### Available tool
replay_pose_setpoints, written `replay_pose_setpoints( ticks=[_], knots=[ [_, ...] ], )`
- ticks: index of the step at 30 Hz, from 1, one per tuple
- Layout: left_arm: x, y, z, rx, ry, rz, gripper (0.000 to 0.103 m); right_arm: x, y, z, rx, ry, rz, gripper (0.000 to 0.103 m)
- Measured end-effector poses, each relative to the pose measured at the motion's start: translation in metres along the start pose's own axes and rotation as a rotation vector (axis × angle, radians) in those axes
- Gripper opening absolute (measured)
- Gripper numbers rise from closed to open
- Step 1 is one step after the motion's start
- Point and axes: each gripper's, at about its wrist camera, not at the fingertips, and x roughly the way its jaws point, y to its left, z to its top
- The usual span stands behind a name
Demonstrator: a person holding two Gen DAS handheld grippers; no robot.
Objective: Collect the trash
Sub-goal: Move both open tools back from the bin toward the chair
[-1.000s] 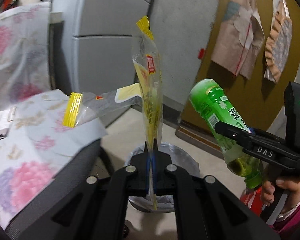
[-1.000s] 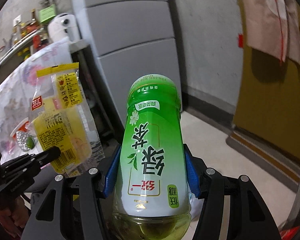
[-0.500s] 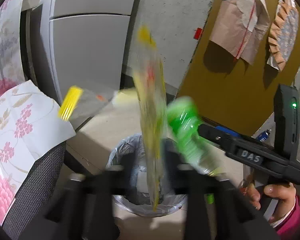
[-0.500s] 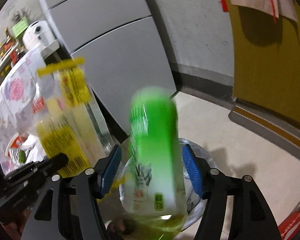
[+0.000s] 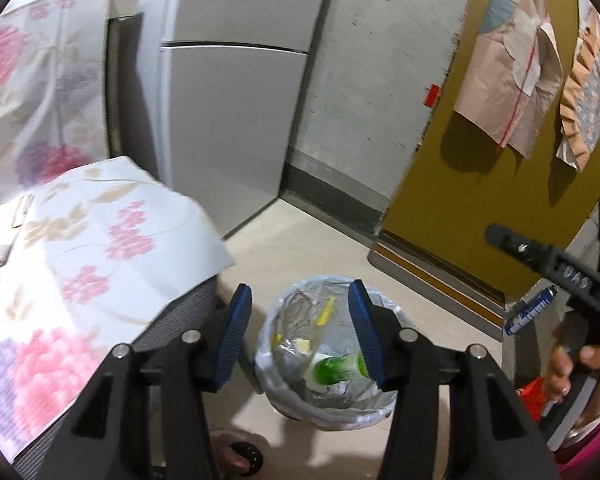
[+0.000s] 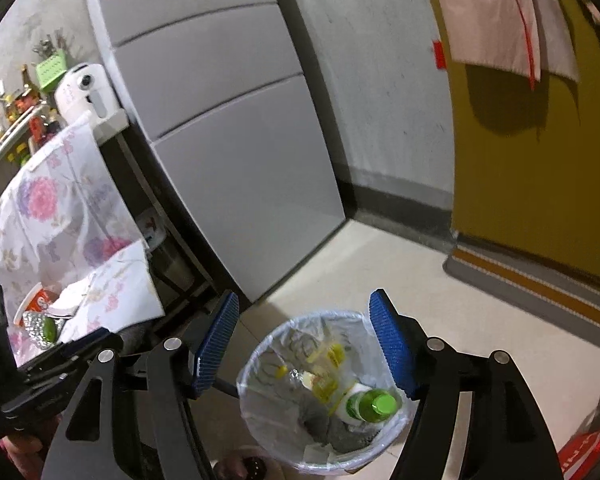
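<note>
Right wrist view: both grippers (image 6: 302, 344) (image 5: 298, 326) empty, jaws apart, above lined wastebasket (image 6: 260, 364).
I judge green plastic bottle (image 6: 370, 404), lower centre, light, slick; clamp mid-body.

The left gripper (image 5: 298, 330) and right gripper (image 6: 306, 346) pointed downward, jaws apart and empty; a hand (image 5: 572, 368) gripped the right gripper's handle.

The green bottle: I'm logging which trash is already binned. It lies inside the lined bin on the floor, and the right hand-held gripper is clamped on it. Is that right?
Not quite. The green bottle does lie inside the lined bin on the floor, but the right hand-held gripper is not clamped on it: its jaws stand open above the bin with nothing between them. The right wrist view shows this.
</note>
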Motion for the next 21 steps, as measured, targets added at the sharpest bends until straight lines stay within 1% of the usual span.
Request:
replay_pose_setpoints(
  ticks=[4, 5, 10, 14, 16, 21],
  knots=[
    [-0.023, 0.012, -0.004, 0.002, -0.029, 0.059, 0.049, -0.011, 0.027, 0.005, -0.042, -0.028, 0.031, 0.069],
    [-0.031, 0.016, -0.006, 0.003, -0.035, 0.084, 0.049, -0.012, 0.034, 0.006, -0.053, -0.03, 0.043, 0.069],
    [-0.064, 0.036, -0.015, -0.018, -0.067, 0.157, 0.049, -0.011, 0.074, 0.003, -0.108, -0.019, 0.105, 0.069],
    [-0.099, 0.066, -0.023, -0.074, -0.101, 0.234, 0.05, -0.009, 0.119, 0.003, -0.184, -0.003, 0.176, 0.069],
    [-0.115, 0.081, -0.027, -0.111, -0.112, 0.27, 0.057, -0.009, 0.14, 0.002, -0.222, 0.005, 0.209, 0.069],
    [-0.156, 0.129, -0.041, -0.224, -0.153, 0.387, 0.06, -0.002, 0.201, -0.006, -0.319, 0.042, 0.307, 0.069]
  ],
)
